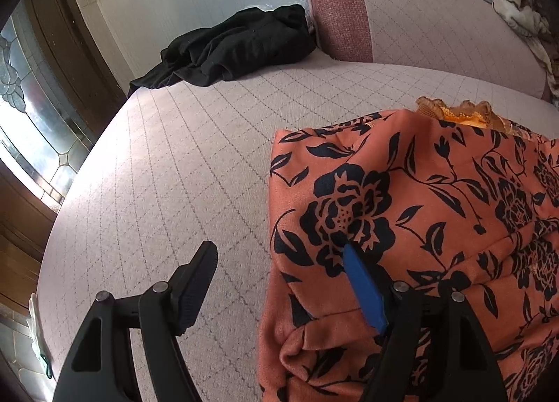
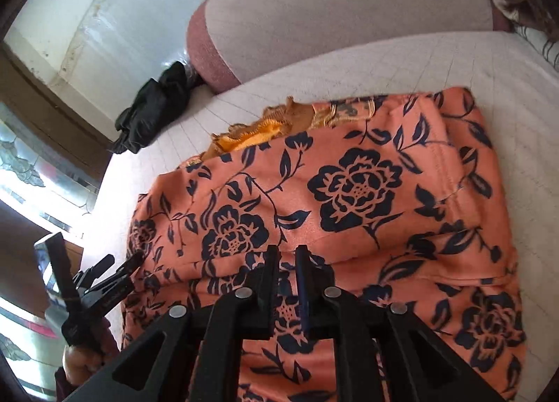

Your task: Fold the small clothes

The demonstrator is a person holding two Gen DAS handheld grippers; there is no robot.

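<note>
An orange garment with a black flower print [image 1: 419,213] lies partly folded on the pale quilted sofa seat [image 1: 167,164]; it fills the right wrist view [image 2: 349,192]. A yellow-gold frilly piece [image 2: 258,136] peeks from under its far edge. My left gripper [image 1: 279,251] is open at the garment's left edge: the left finger is over bare seat, the blue-padded right finger [image 1: 363,283] rests on the cloth. My right gripper [image 2: 287,251] is nearly shut, its fingers pinching a fold of the garment at its near edge. The left gripper [image 2: 134,258] also shows at lower left.
A crumpled black garment [image 1: 237,45] lies at the far end of the seat, by a pink cushion [image 1: 339,14] of the sofa back. A patterned blanket [image 1: 520,17] hangs at the far right. The seat's left edge drops toward a glass door [image 1: 31,115].
</note>
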